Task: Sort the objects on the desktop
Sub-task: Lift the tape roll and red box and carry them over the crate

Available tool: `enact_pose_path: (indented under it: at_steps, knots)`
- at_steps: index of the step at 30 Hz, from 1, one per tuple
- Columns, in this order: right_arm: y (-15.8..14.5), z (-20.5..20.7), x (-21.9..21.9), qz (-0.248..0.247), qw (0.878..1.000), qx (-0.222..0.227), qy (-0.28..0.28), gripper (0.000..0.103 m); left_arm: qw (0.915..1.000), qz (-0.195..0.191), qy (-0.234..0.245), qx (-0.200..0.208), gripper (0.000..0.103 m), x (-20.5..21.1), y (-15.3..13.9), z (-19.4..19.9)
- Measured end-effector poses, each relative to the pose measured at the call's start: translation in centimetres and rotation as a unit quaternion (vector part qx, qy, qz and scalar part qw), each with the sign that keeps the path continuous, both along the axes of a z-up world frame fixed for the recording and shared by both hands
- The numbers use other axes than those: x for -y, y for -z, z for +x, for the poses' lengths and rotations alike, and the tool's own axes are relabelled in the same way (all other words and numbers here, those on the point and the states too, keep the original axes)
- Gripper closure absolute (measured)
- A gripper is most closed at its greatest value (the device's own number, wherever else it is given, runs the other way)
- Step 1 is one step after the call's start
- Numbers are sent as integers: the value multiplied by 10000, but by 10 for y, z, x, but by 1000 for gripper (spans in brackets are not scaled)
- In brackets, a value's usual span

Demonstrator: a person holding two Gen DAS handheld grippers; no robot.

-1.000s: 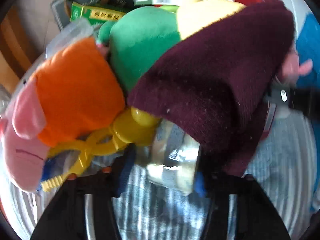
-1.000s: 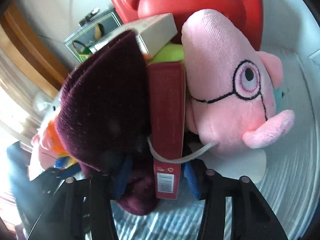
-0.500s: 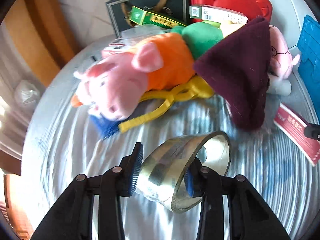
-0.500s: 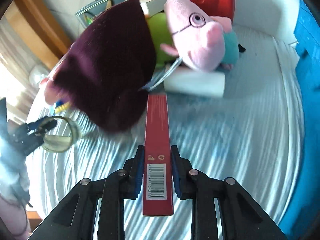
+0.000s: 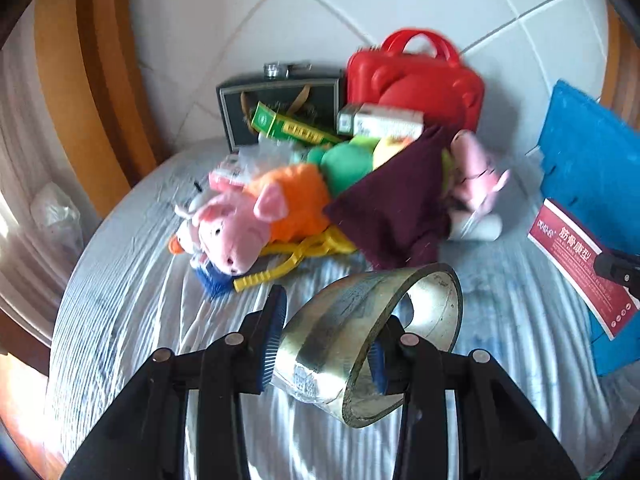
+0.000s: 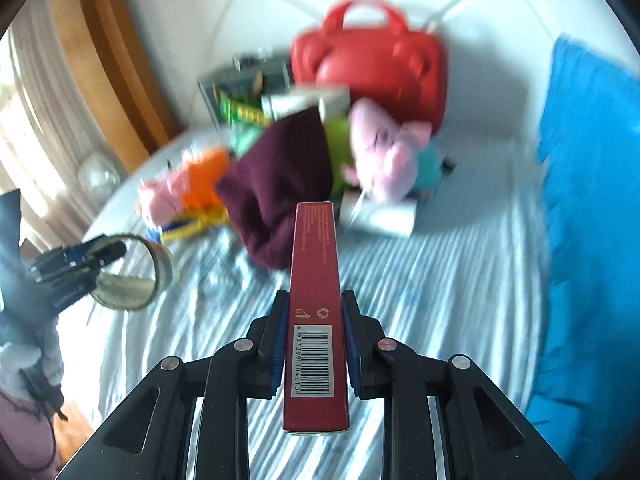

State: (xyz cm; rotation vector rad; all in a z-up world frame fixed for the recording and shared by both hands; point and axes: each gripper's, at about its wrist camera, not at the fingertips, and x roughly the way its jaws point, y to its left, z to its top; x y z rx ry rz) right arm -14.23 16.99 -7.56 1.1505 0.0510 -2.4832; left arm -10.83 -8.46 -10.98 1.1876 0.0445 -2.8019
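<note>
While both tools were buried in the pile a second ago, I now have them pulled well back over the striped sheet (image 5: 120, 320). My left gripper (image 5: 326, 338) is clamped on the tape roll (image 5: 360, 336), lifted clear of the yellow toy it lay against; the roll sits tilted between the blue pads. My right gripper (image 6: 314, 350) is pinched on the narrow red box (image 6: 316, 312), drawn out from between the maroon cloth (image 6: 284, 184) and the pink pig plush (image 6: 388, 156). Its upper edge shows a barcode reading 6937299104215, with bin and recycling symbols. From the left wrist view, the box's face carries white Chinese characters I cannot read surely. The red case (image 5: 416, 80) and green box (image 5: 288, 126) remain behind the pile.
</note>
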Motion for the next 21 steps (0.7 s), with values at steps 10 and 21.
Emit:
enact_pose_path:
  at_steps: [10,21]
  knots:
    - [-113,73,-59,-358,9837,-1674,557,78,9915,131,591,-1154,67,-76,-93,25]
    - [-168,126,-168,-171,9461,-2670,1826,78,9668,152,1570,-2011,67,-206,-167,36]
